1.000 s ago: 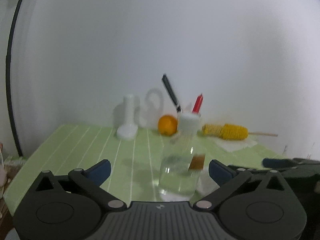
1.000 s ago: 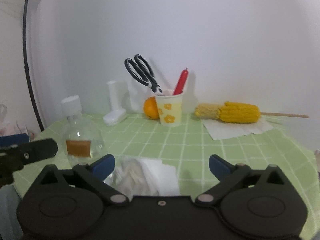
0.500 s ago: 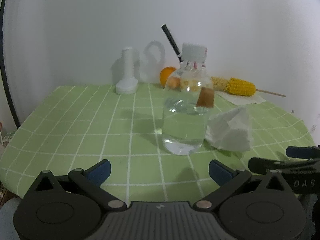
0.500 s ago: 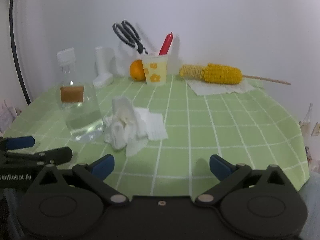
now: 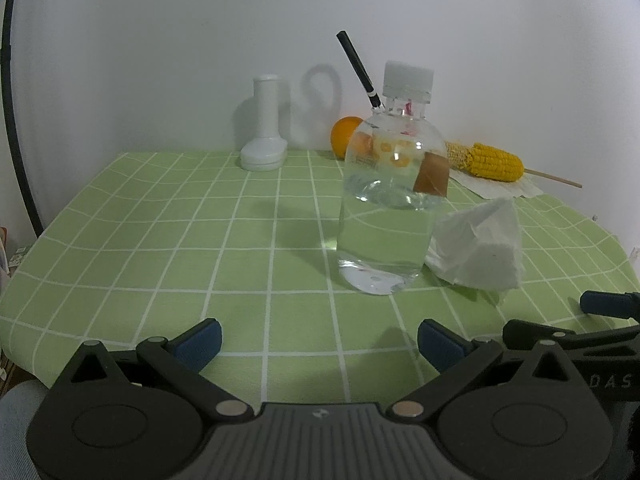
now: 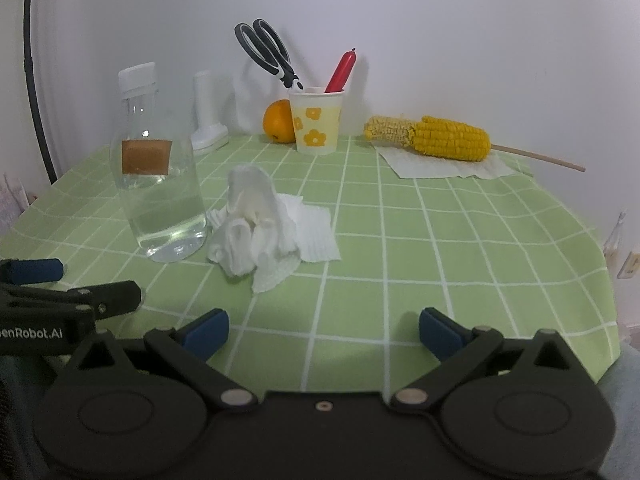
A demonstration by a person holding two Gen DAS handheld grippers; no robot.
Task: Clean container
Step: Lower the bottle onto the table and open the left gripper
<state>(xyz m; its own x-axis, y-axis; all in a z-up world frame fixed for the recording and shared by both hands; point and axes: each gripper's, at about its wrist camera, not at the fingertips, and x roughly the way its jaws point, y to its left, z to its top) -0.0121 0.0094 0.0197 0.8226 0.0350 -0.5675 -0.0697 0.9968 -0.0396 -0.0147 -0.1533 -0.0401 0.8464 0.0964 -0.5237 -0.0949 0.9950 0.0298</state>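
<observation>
left gripper (image 5: 319, 340): jaws spread, empty | right gripper (image 6: 324, 330): jaws spread, empty | bottle (image 5: 390, 200): upright mid-table, capped, tissue wad (image 6: 256, 220) touching right side | step: pinch wad at crown, steady bottle below label, avoid tipping.

both tools, left tool (image 5: 319, 340) and right tool (image 6: 324, 326), held level, jaws spread wide, empty

Both grippers pulled back from a second ago. Left gripper (image 5: 319, 340) now sits farther from the clear glass bottle with white cap (image 5: 390, 200); right gripper (image 6: 324, 330) has backed off the crumpled white paper towel (image 6: 260, 226), which was between its fingertips.
</observation>
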